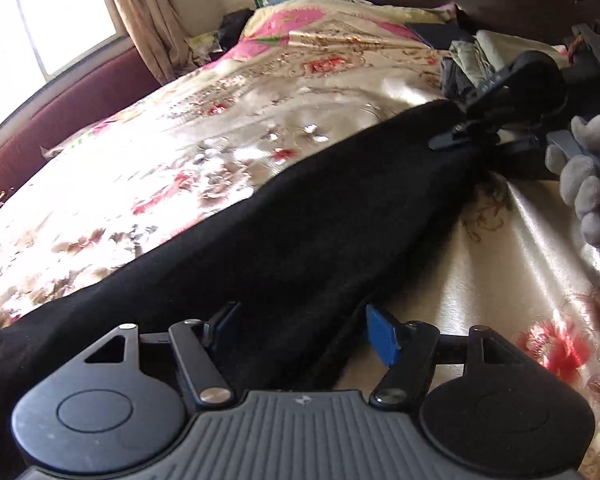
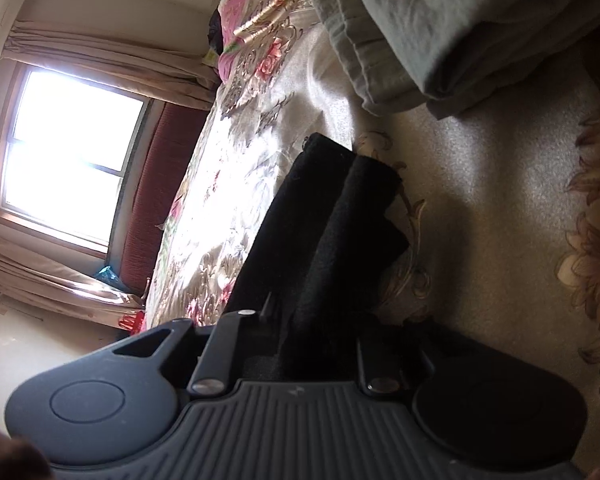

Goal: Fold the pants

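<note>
Black fleecy pants (image 1: 308, 216) fill the gap between the blue-padded fingers of the left gripper (image 1: 304, 334), whose jaws stand fairly wide with the cloth bunched between them; whether the pads actually press the fabric cannot be told. From there the garment runs as one long dark band across the glossy cream bedspread printed with red and pink flowers (image 1: 188, 132) to the right gripper (image 1: 466, 134), which is clamped on the far end of the cloth, its black fingers pinched together around a gathered tip. A grey-gloved hand (image 1: 584, 184) holds that tool's handle at the right edge of the left wrist view.

Seen from the right wrist, the right gripper (image 2: 312, 336) has the dark fabric packed between its narrow jaws, and two black folds (image 2: 336, 216) stand out beyond them above the bedspread (image 2: 480, 200) (the view is rolled sideways). Just beyond lies a stack of folded grey-green garments (image 2: 440, 28).

Small pale markings sit on the right tool's arm in the left view, too blurred to read. A bright window (image 2: 72, 152) with beige curtains (image 2: 112, 60) lies further off.
</note>
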Motion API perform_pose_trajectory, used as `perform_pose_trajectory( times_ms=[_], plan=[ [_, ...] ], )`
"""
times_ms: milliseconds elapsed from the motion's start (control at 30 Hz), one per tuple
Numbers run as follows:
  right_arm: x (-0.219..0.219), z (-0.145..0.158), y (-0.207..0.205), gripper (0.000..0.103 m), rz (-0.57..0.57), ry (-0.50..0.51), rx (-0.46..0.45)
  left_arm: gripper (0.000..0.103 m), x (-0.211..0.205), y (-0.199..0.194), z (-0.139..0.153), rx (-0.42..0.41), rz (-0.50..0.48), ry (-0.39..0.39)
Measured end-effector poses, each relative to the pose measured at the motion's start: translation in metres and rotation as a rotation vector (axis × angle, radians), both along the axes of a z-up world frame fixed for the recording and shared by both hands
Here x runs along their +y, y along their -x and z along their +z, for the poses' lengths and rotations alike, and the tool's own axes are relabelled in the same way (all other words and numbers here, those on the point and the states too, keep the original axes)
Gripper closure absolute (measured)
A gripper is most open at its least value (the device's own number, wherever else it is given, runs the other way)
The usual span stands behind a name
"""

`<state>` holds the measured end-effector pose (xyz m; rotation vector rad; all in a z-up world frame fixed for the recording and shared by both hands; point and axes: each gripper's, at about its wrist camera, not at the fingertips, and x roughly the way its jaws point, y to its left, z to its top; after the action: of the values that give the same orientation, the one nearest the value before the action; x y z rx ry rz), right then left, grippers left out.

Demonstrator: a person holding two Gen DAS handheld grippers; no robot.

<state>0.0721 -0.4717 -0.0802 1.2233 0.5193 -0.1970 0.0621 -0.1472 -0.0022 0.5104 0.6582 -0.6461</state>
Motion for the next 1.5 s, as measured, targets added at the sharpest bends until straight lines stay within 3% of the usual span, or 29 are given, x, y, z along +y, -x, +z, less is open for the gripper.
perform_pose_trajectory(
  times_ms=[100, 167, 200, 367, 533, 667, 833, 933, 1100, 1167, 1233, 1333, 1500],
  plan=[
    [-0.004, 0.010, 0.010, 0.095, -0.040, -0.027, -0.025, 0.013, 0.014, -0.011, -0.006, -0.005, 0.062, 0.040],
    [-0.003, 0.020, 0.014, 0.095, -0.047, -0.004, -0.029, 0.013, 0.017, -0.018, -0.018, 0.131, 0.063, 0.059],
    [-0.004, 0.025, 0.014, 0.095, -0.053, 0.015, -0.020, 0.013, 0.019, -0.016, -0.021, 0.144, 0.073, 0.084],
    [-0.013, 0.046, 0.021, 0.096, -0.111, 0.053, 0.005, 0.014, 0.020, 0.009, -0.013, 0.151, 0.024, 0.146],
    [-0.012, 0.071, 0.027, 0.096, -0.096, 0.169, 0.047, 0.014, 0.044, 0.022, 0.021, 0.097, 0.027, 0.302],
    [-0.008, 0.079, 0.024, 0.096, -0.095, 0.179, 0.047, 0.014, 0.062, 0.013, 0.022, -0.002, 0.109, 0.267],
    [0.014, 0.118, 0.007, 0.095, -0.035, 0.247, -0.008, 0.014, 0.096, -0.018, 0.008, 0.030, 0.269, 0.246],
    [0.047, 0.151, -0.018, 0.095, 0.052, 0.304, -0.065, 0.014, 0.113, -0.035, -0.013, 0.099, 0.357, 0.201],
    [0.131, 0.194, -0.075, 0.095, 0.250, 0.379, -0.139, 0.014, 0.152, -0.044, -0.005, 0.101, 0.468, 0.289],
    [0.171, 0.205, -0.099, 0.095, 0.337, 0.404, -0.163, 0.014, 0.169, -0.052, -0.007, 0.156, 0.509, 0.320],
    [0.211, 0.212, -0.120, 0.095, 0.419, 0.424, -0.180, 0.014, 0.182, -0.059, -0.013, 0.201, 0.562, 0.338],
    [0.273, 0.219, -0.152, 0.095, 0.540, 0.462, -0.199, 0.014, 0.202, -0.059, -0.008, 0.205, 0.619, 0.379],
    [0.369, 0.209, -0.191, 0.095, 0.718, 0.489, -0.177, 0.013, 0.247, -0.059, -0.007, 0.258, 0.726, 0.479]
  ],
)
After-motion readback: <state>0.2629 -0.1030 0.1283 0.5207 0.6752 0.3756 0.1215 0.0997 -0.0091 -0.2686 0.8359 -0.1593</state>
